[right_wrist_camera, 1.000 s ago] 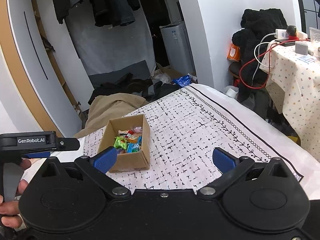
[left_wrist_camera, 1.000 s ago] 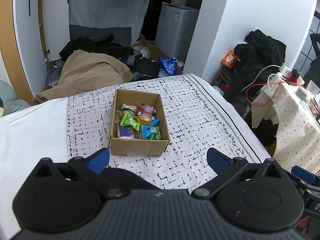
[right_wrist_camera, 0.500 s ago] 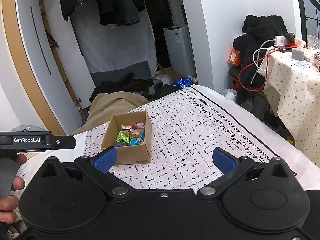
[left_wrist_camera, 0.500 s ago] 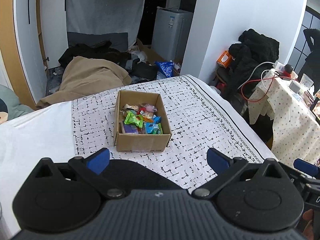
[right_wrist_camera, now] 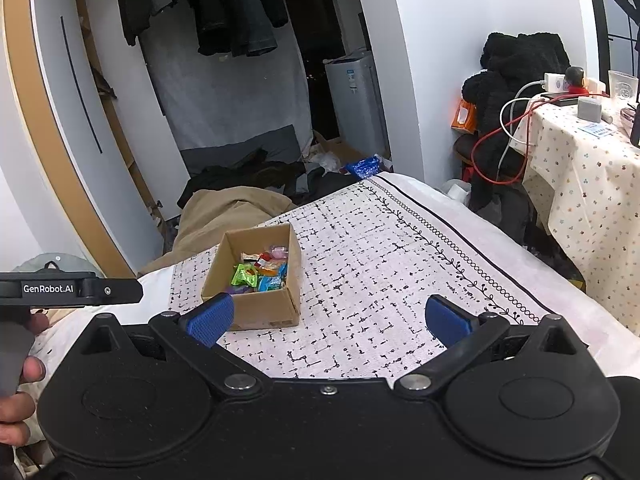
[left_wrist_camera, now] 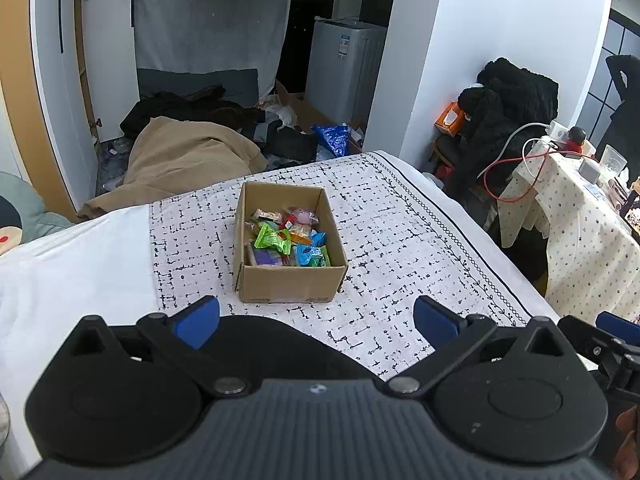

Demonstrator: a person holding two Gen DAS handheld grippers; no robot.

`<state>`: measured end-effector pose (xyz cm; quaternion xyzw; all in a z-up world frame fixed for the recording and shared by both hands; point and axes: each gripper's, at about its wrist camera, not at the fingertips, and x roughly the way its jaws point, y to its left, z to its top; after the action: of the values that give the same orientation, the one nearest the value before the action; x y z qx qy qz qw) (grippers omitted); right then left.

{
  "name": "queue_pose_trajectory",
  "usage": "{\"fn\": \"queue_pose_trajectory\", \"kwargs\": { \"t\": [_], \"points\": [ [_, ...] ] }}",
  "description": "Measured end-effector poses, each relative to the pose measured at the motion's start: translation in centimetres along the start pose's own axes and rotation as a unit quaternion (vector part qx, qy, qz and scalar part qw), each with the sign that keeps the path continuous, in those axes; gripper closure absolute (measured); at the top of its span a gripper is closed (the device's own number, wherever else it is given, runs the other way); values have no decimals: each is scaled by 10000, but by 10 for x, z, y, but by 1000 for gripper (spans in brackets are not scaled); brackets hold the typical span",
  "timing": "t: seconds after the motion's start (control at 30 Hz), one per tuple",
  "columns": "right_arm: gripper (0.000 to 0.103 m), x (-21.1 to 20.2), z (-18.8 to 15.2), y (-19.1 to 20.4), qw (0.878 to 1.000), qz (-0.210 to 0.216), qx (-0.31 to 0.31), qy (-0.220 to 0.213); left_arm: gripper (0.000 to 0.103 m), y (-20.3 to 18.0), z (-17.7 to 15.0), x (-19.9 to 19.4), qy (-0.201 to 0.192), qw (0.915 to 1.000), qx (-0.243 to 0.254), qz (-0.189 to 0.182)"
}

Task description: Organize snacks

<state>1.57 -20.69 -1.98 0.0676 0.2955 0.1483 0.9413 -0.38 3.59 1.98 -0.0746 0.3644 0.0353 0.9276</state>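
Cardboard box [left_wrist_camera: 290,276] sits on the black-and-white patterned cloth [left_wrist_camera: 400,248], open top, wrapped snacks [left_wrist_camera: 288,238] heaped inside toward its near end; left wrist view looks almost straight down its length, showing the near wall and the contents plainly; right wrist view sees the same box [right_wrist_camera: 256,276] from the side and farther off, contents partly screened by the near wall. Right view alone shows the person's hand [right_wrist_camera: 18,396] at the frame's left edge gripping the other tool's handle; left view alone shows the plain white sheet [left_wrist_camera: 72,264] to the left of the cloth. Left gripper [left_wrist_camera: 318,322] spread wide, blue pads well apart, nothing between them, hovering short of the box; right gripper [right_wrist_camera: 328,322] likewise wide open and empty, its left pad overlapping the box's near corner in view, contact unclear. Cloth bare on all sides of the box; broad open stretch to the right up to the vine border [right_wrist_camera: 452,256]; floral-clothed side table [right_wrist_camera: 592,184] stands beyond the bed edge.
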Motion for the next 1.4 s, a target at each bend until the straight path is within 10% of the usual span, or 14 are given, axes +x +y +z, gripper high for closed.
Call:
{"fn": "queue_pose_trajectory", "kwargs": {
  "t": [1.4],
  "points": [
    [0, -1, -1, -2, 10000, -14, 31, -13, 0, 0, 2, -5, -125, 9999, 94, 35]
  ]
}}
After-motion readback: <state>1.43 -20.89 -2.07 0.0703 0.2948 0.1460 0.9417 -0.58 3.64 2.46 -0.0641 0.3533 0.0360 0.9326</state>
